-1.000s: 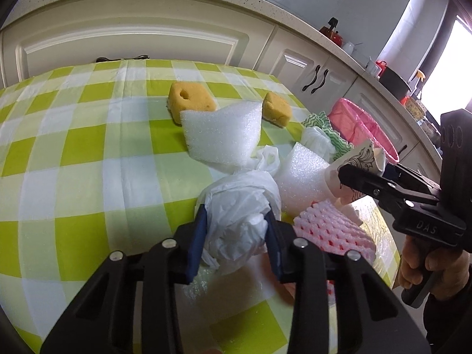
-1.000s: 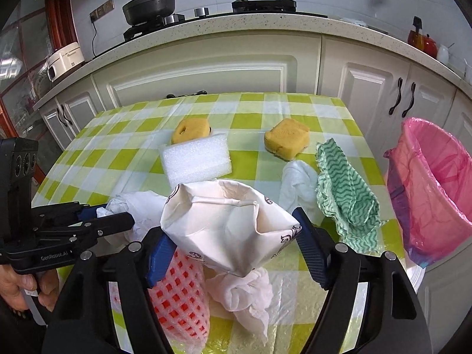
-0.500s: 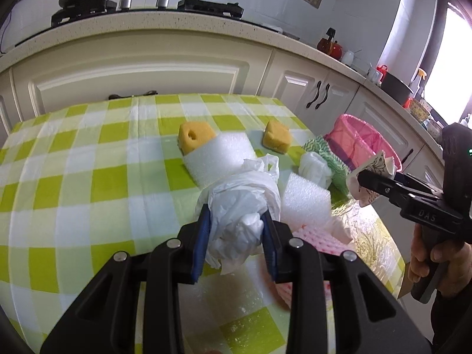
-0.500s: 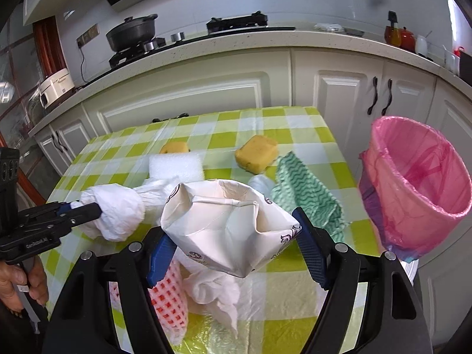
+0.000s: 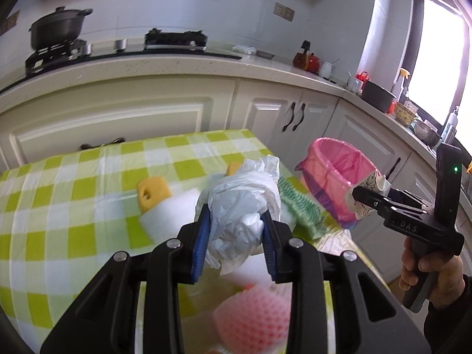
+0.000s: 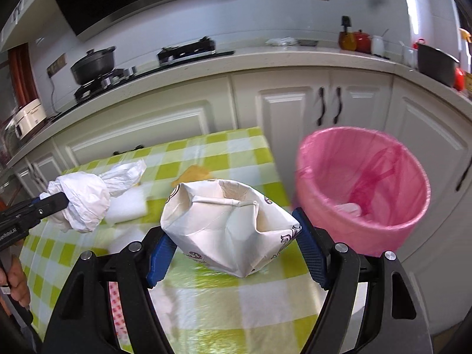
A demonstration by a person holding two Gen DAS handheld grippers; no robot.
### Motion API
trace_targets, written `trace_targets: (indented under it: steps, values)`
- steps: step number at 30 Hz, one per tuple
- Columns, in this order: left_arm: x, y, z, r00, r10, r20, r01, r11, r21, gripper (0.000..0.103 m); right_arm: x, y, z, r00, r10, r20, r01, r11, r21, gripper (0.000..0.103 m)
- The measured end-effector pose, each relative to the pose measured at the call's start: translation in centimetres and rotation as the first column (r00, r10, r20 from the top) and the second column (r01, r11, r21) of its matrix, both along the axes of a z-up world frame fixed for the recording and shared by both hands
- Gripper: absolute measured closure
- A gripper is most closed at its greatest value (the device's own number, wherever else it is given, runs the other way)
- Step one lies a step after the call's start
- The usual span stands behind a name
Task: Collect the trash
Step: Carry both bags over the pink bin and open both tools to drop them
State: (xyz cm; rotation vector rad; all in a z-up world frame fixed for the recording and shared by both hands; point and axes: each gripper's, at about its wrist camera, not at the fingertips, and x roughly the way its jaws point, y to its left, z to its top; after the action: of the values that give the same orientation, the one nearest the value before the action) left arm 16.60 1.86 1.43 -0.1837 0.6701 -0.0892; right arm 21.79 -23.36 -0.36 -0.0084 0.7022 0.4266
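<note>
My left gripper [image 5: 234, 236] is shut on a crumpled white plastic bag [image 5: 243, 206] and holds it above the green checked table [image 5: 73, 194]; the bag also shows in the right wrist view [image 6: 85, 197]. My right gripper [image 6: 231, 239] is shut on a crumpled white paper bag [image 6: 230, 224], held above the table's right edge, just left of the pink-lined trash bin [image 6: 362, 188]. The bin also shows in the left wrist view [image 5: 333, 177], with the right gripper [image 5: 365, 197] beside its rim.
On the table lie a yellow sponge [image 5: 153, 191], a white foam block [image 5: 168, 218], a green wavy cloth [image 5: 298, 203] and a pink foam net [image 5: 253, 318]. White cabinets [image 6: 295, 103] and a counter with a stove stand behind.
Both grippers have lifted their loads off the table and moved right toward the pink bin. The bin is now closer and larger in both views.
</note>
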Motion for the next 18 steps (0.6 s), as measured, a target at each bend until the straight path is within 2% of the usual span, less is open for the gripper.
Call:
trace_targets:
  steps: [8, 18]
  values:
    - [6.7, -6.1, 2.4, 0.994, -0.099, 0.053, 0.1, 0.995, -0.018, 0.071, 2.9, -4.8, 1.3, 0.992, -0.111, 0.052, 0.112, 0.994, -0.014, 0.031]
    - [13.7, -14.2, 4.0, 0.972, -0.223, 0.07, 0.224, 0.975, 0.0, 0.071, 8.3, -11.0, 1.8, 0.97, -0.227, 0.091, 0.23, 0.973, -0.024, 0.031]
